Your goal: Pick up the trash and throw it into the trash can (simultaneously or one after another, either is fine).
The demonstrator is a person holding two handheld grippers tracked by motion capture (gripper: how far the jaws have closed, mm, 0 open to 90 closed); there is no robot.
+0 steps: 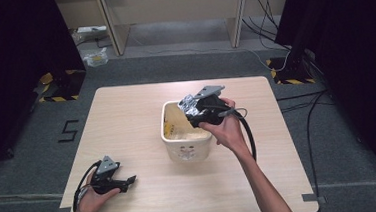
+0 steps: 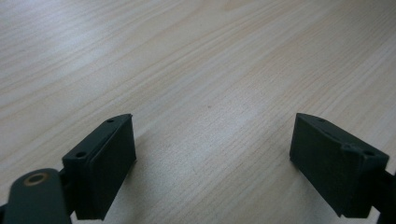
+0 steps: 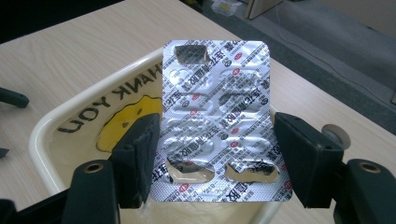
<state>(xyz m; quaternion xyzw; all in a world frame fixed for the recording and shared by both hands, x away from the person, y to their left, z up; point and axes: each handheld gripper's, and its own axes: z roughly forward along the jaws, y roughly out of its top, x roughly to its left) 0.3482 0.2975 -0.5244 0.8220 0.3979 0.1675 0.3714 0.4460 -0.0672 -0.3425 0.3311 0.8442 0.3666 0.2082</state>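
A silver foil blister pack (image 3: pixel 215 116) with several popped cells stands upright between the jaws of my right gripper (image 3: pixel 217 126), which press on its two side edges. In the high view this gripper (image 1: pixel 194 109) holds the pack (image 1: pixel 188 104) over the far right corner of a cream plastic bin (image 1: pixel 186 148). The bin's rim (image 3: pixel 93 100) carries dark lettering and its inside shows a yellow shape. My left gripper (image 1: pixel 130 180) rests low near the table's front left, open, with bare wood between its jaws (image 2: pixel 212 123).
The light wooden table (image 1: pixel 127 120) stands on grey carpet. Cables (image 1: pixel 308 127) trail over the floor at the right, black curtains hang on both sides, and wooden furniture legs (image 1: pixel 113 26) stand beyond the far edge. A black mark (image 1: pixel 69 130) is on the floor at the left.
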